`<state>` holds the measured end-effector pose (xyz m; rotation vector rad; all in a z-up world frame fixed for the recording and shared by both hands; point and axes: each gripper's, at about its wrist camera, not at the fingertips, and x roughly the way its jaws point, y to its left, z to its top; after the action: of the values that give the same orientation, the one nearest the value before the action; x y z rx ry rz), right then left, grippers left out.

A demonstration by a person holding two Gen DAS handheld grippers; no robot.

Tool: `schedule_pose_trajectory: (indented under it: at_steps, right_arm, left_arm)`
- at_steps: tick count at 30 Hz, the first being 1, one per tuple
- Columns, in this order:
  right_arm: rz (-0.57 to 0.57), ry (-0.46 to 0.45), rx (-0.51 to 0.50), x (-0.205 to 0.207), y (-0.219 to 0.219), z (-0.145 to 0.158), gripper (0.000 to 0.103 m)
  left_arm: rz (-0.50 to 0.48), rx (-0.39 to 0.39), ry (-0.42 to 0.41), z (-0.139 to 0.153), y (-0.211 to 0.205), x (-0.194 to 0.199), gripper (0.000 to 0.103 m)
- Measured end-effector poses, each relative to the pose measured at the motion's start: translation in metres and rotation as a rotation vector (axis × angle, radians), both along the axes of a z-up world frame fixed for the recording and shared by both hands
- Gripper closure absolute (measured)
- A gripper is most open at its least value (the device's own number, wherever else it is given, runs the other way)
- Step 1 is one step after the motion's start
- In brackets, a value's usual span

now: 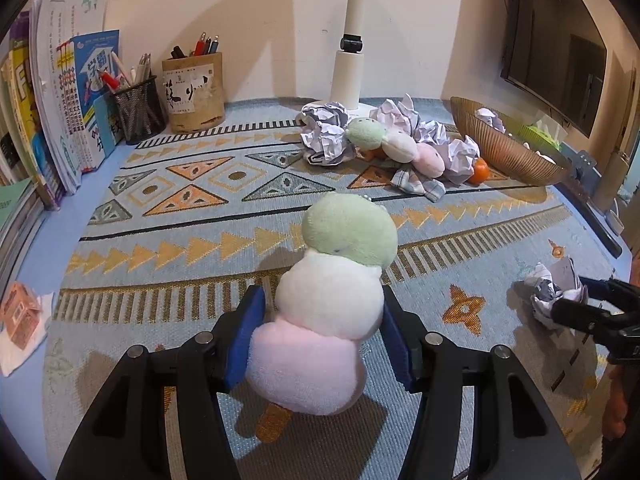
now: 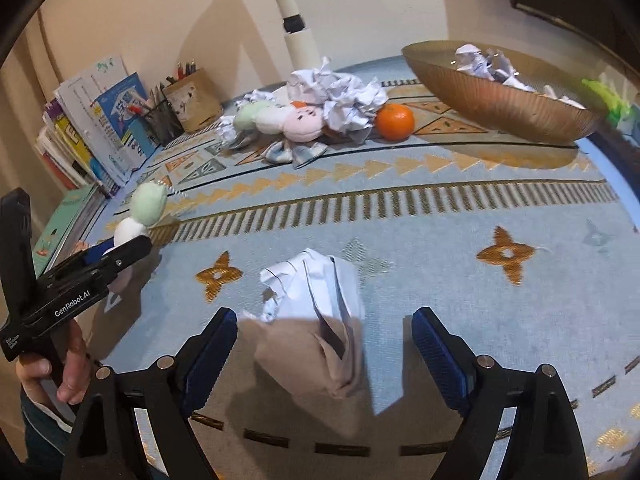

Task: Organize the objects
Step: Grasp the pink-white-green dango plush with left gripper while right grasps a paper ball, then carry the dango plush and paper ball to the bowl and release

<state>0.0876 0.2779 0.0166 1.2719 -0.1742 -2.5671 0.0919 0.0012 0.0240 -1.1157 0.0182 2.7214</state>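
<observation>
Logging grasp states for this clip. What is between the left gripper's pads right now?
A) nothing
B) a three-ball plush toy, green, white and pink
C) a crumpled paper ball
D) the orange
B: in the left wrist view the left gripper has its blue pads pressed against the sides of the plush toy, while the right gripper is open around a crumpled paper ball.

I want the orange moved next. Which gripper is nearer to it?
Right. The right gripper, open around a crumpled paper, sits nearer the orange; the left gripper, shut on the plush toy, is farther left.

Wall television (image 1: pixel 560 44), lamp post (image 1: pixel 352 28) (white)
</observation>
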Motion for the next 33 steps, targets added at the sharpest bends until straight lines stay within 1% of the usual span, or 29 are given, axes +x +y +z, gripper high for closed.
schedule_pose_trajectory:
  at_steps: [2,5,8,9,10,11,13,14,15,16,19,21,24,26,27,29,31,33]
  right_arm:
    - [-0.011,0.015,0.017,0.002,0.003,0.003,0.015]
    - [0.001,0.029,0.034,0.005,0.001,0.008,0.015]
    - [0.023,0.061,0.086,0.008,-0.010,0.010,0.015]
    - [0.023,0.068,0.106,0.007,-0.013,0.009,0.020]
    - [0.023,0.078,0.127,0.008,-0.016,0.008,0.045]
    - [0.035,0.083,0.147,0.007,-0.020,0.007,0.057]
    - [0.037,0.101,0.176,0.007,-0.021,0.008,0.058]
    - [0.033,0.110,0.184,0.008,-0.021,0.009,0.058]
    - [0.026,0.121,0.187,0.009,-0.017,0.014,0.058]
    - [0.021,0.133,0.183,0.009,-0.013,0.020,0.058]
    - [-0.007,0.198,0.177,0.004,0.008,0.053,0.058]
    - [-0.056,0.271,0.194,-0.002,0.029,0.089,0.057]
    - [-0.170,0.369,0.200,-0.017,0.068,0.142,0.057]
    - [-0.245,0.397,0.168,-0.029,0.094,0.169,0.057]
    - [-0.280,0.405,0.133,-0.037,0.109,0.181,0.057]
    - [-0.334,0.424,0.064,-0.052,0.136,0.197,0.057]
    - [-0.379,0.418,0.038,-0.070,0.153,0.203,0.057]
    - [-0.401,0.385,0.005,-0.094,0.167,0.198,0.057]
  left_arm:
    - [0.000,-0.006,-0.002,0.000,0.001,0.000,0.049]
    - [0.004,-0.016,-0.003,-0.001,0.002,0.000,0.049]
    - [0.006,-0.028,-0.005,-0.001,0.003,-0.001,0.049]
    - [0.007,-0.031,-0.005,-0.001,0.003,-0.001,0.049]
    - [0.011,-0.035,-0.003,0.000,0.004,-0.001,0.049]
    - [0.017,-0.034,0.007,0.003,0.004,-0.002,0.049]
    - [0.001,0.006,0.006,0.012,0.005,-0.007,0.049]
    - [-0.012,0.024,0.002,0.021,0.009,-0.012,0.049]
    - [-0.020,0.022,0.011,0.031,0.015,-0.017,0.049]
    - [-0.032,0.005,0.044,0.048,0.026,-0.023,0.049]
    - [-0.091,-0.005,0.126,0.088,0.059,-0.040,0.049]
    - [-0.137,0.007,0.177,0.115,0.091,-0.057,0.049]
    - [-0.187,0.017,0.237,0.142,0.140,-0.085,0.049]
    - [-0.224,0.058,0.226,0.149,0.169,-0.106,0.049]
    - [-0.242,0.087,0.204,0.150,0.185,-0.120,0.049]
    - [-0.258,0.117,0.171,0.148,0.208,-0.141,0.049]
    - [-0.262,0.131,0.147,0.143,0.229,-0.160,0.049]
    - [-0.267,0.141,0.130,0.136,0.247,-0.178,0.049]
